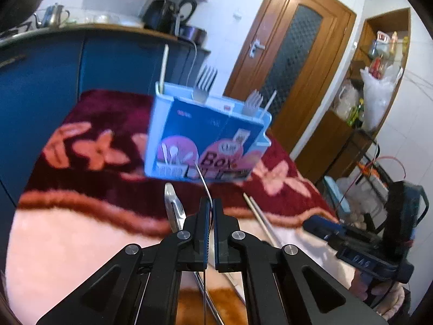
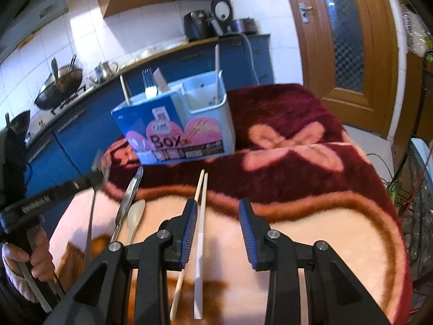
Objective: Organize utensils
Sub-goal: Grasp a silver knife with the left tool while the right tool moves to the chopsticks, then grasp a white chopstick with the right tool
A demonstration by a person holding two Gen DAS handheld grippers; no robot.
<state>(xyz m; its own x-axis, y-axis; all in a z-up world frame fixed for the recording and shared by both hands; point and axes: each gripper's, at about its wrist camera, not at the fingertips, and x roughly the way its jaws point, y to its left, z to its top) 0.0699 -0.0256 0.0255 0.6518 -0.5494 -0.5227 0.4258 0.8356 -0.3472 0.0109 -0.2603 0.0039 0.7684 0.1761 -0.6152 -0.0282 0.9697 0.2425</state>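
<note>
A blue and white utensil box stands on the flowered blanket, with forks and chopsticks upright in it. My left gripper is shut on a thin metal utensil, seemingly a fork, held off the blanket in front of the box. On the blanket lie a metal knife, a pale spoon, a wooden chopstick and a white chopstick. My right gripper hovers open just over the chopsticks, nothing between its pads.
Behind the blanket run blue kitchen cabinets with a kettle and a wok on the counter. A wooden door and cluttered shelves stand to the right. A hand holds the left gripper's handle.
</note>
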